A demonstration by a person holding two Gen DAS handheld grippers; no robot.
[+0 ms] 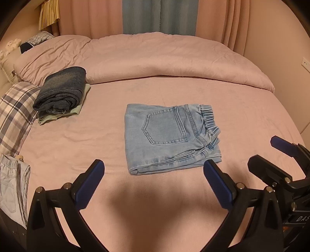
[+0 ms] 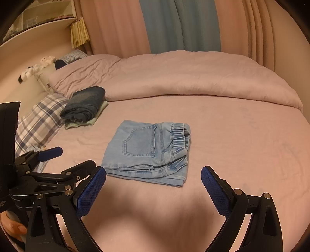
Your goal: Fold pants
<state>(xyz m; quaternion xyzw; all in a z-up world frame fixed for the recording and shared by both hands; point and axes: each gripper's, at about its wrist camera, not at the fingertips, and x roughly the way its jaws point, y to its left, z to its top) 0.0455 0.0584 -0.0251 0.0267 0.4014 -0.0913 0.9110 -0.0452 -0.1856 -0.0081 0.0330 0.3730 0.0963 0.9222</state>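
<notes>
A bed (image 1: 77,135) spread with a pink sheet is seen before pink and blue curtains (image 1: 141,17). The light denim pants (image 1: 170,135) lie near the middle of it, already folded into a thick square, waistband to the right. Both the left gripper (image 1: 153,174) and the right gripper (image 2: 153,180) are held above the near edge, jaws wide apart and empty. The denim is judged soft but fairly heavy and thick in layers; the folded near edge would best be pinched through all layers. A folded stack (image 1: 62,93) is seen far left.
</notes>
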